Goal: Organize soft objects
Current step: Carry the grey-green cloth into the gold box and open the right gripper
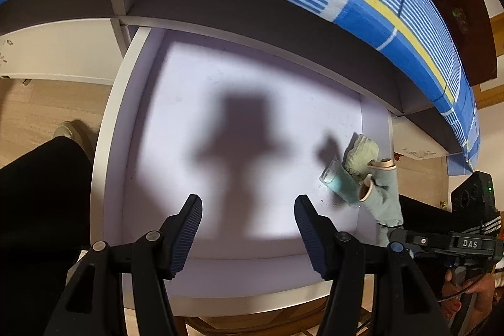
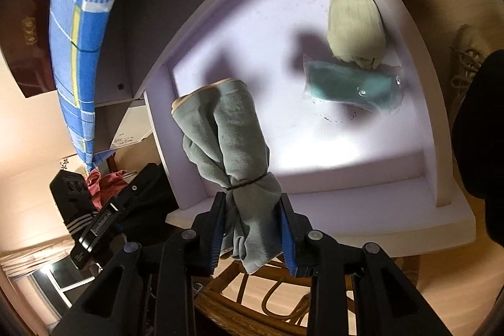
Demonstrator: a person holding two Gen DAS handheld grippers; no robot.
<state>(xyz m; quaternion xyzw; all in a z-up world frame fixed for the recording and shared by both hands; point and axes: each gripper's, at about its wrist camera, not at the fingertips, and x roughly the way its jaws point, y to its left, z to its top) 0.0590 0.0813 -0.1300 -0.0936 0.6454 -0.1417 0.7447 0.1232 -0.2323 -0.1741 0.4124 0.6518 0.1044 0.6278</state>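
The right gripper (image 2: 252, 229) pinches a grey-green rolled sock bundle tied with a thin band (image 2: 226, 140) below the tie, above the white open drawer (image 2: 315, 188). Soft, light and squashy, it looks best held near the band. The left gripper (image 1: 249, 229) hangs spread over the drawer.

A bright pool of light lit the drawer floor (image 1: 195, 77), crossed by a soft-edged shadow (image 1: 242, 128); fisheye edges bent and darkened.
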